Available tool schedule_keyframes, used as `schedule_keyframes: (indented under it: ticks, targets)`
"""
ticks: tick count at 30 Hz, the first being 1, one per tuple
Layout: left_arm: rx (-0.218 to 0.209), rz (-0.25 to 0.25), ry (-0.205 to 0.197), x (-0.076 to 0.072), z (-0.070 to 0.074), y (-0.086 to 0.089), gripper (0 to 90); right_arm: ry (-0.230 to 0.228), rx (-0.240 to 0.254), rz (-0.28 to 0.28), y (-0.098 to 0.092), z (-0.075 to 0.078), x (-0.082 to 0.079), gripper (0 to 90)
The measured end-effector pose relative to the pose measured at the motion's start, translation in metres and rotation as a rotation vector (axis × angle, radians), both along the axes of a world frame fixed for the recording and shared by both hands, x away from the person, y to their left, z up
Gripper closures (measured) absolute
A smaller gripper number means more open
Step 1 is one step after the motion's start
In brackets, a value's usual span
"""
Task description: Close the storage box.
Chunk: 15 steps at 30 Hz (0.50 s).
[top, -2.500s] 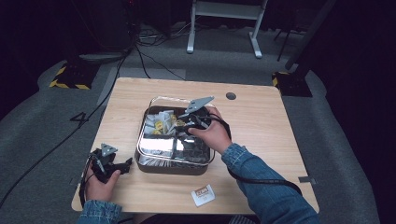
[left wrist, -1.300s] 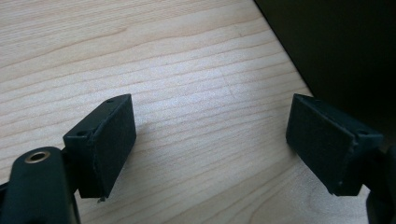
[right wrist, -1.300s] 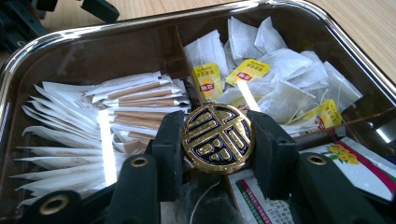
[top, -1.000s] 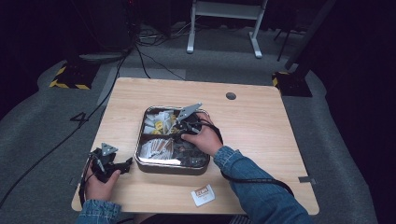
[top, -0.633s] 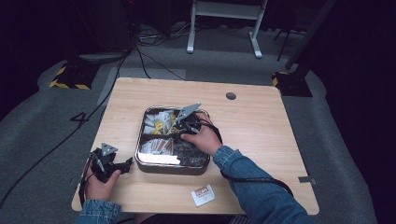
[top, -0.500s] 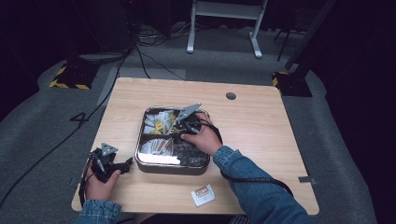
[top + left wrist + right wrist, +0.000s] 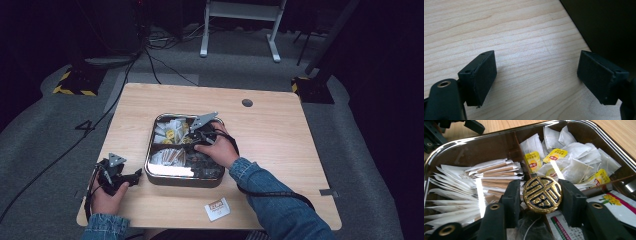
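High view: the right gripper reaches into the divided metal tray; the left gripper rests near-left on the wooden table, spread. Right gripper view: its jaws, just opening, flank a round gold-and-black medallion above the centre divider.

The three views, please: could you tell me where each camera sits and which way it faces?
High view: above the person's side, looking forward and down on the table; both forearms and tools show.
Left gripper view: on the left tool, facing bare tabletop between open jaws.
Right gripper view: on the right tool, facing the tray, a gold disc between its jaws.
Shared: high and right views show the tray's tea bags.
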<state>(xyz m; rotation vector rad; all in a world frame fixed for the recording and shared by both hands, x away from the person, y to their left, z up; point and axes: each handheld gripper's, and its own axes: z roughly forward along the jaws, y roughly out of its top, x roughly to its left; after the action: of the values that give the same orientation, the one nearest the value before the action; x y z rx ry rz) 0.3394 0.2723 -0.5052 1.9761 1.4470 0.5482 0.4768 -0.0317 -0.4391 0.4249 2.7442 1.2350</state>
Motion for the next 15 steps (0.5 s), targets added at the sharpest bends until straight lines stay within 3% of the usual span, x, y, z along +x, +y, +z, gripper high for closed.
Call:
schedule_keyframes:
  ticks: [5,15]
  targets:
    - [0.000,0.000,0.000,0.000,0.000,0.000,16.5,-0.001,0.038,-0.011,-0.002,0.002,0.000,48.4]
    - [0.003,-0.007,0.000,0.001,0.000,0.000,16.5,-0.017,0.116,-0.062,-0.024,0.026,0.000,43.6]
